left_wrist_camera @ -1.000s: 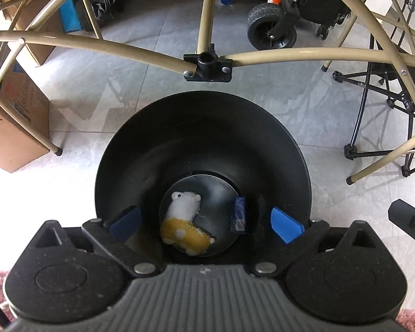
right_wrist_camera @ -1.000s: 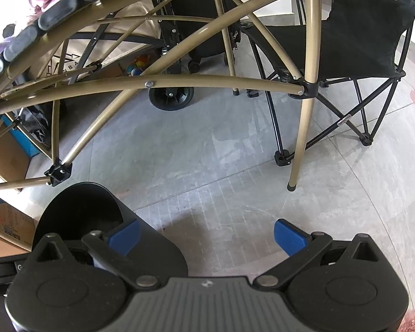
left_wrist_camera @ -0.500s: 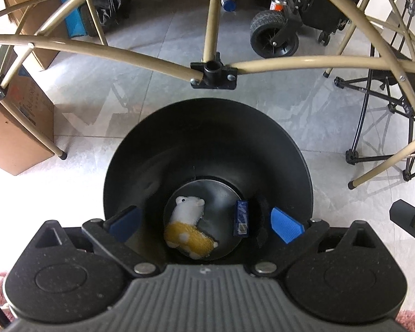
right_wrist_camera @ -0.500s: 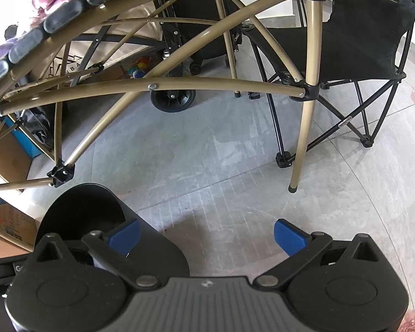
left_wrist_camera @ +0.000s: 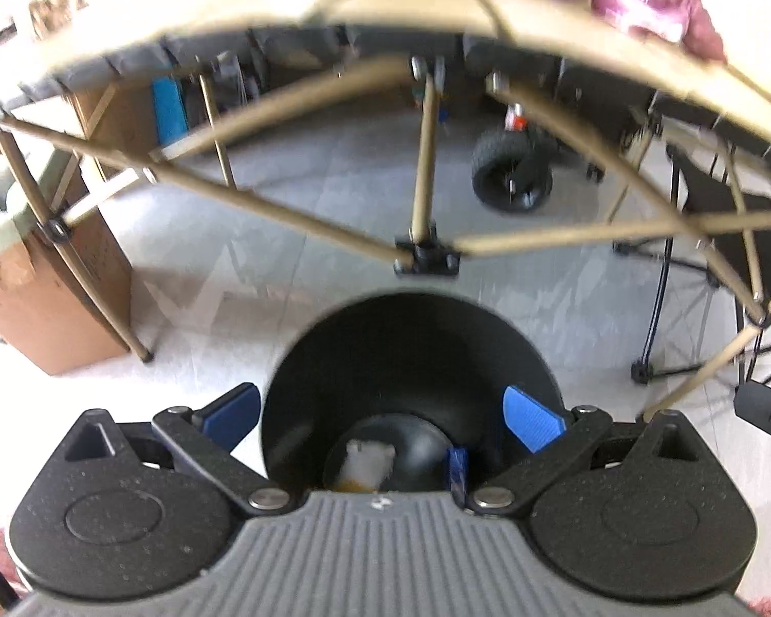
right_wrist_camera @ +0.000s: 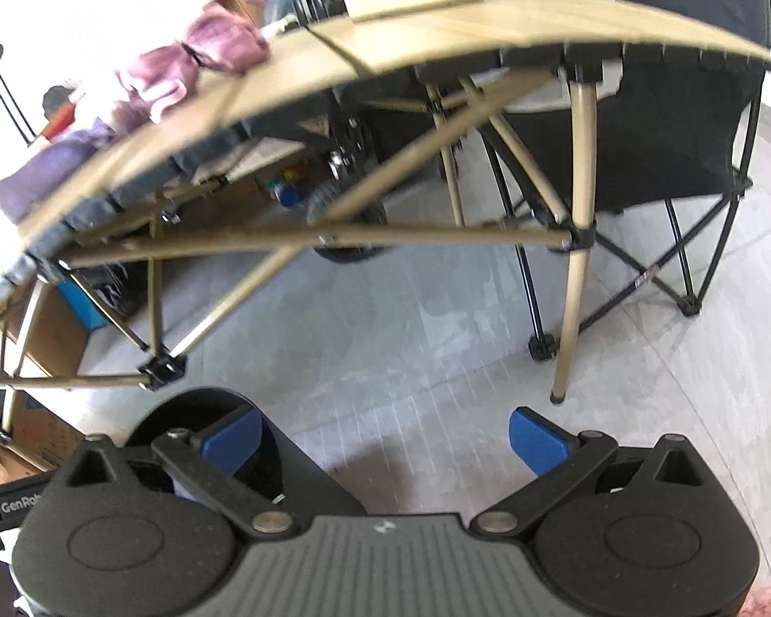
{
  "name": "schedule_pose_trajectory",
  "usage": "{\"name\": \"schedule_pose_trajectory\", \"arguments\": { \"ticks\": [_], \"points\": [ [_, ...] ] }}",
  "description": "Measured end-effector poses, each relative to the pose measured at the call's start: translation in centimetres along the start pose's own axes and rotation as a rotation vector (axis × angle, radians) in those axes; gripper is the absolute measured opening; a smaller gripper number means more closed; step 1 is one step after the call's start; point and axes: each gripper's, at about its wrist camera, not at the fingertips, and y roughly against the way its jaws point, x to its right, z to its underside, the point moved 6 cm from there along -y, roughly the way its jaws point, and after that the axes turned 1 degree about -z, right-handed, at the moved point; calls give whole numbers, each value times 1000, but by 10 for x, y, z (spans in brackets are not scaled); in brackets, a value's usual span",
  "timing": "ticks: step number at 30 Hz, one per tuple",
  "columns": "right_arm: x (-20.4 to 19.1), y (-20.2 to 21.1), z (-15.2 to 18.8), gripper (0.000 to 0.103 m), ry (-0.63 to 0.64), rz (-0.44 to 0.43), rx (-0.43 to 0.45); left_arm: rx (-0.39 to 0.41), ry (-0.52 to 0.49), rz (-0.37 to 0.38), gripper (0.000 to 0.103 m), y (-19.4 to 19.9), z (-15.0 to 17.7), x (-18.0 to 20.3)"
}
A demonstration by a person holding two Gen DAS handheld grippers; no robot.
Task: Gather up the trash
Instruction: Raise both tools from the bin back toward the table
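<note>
A black round bin [left_wrist_camera: 411, 360] stands on the tiled floor in front of a tan folding table. At its bottom lie a white and yellow plush toy [left_wrist_camera: 367, 468] and a small blue packet [left_wrist_camera: 457, 468], both partly hidden by my gripper body. My left gripper [left_wrist_camera: 383, 414] is open and empty above the bin's near rim. My right gripper [right_wrist_camera: 385, 437] is open and empty over the floor to the right of the bin [right_wrist_camera: 200, 406]. Pink and purple cloths [right_wrist_camera: 180, 72] lie on the tabletop [right_wrist_camera: 437, 36].
The table's tan legs and cross struts [left_wrist_camera: 421, 154] stand just beyond the bin. A cardboard box [left_wrist_camera: 41, 308] stands at the left. A black folding chair [right_wrist_camera: 683, 128] stands at the right. A black wheel [left_wrist_camera: 511, 180] stands at the back.
Both grippers have risen and tilted up. The bin looks smaller and lower in the left view, and the tabletop with its cloths has come into view. Both stay open.
</note>
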Motion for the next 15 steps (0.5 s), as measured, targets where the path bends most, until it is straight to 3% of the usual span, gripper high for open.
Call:
{"name": "schedule_pose_trajectory", "arguments": {
  "ticks": [15],
  "points": [
    [-31, 78, -44, 103, 111, -101, 267, 307, -37, 20, 103, 89, -28, -15]
  ]
}}
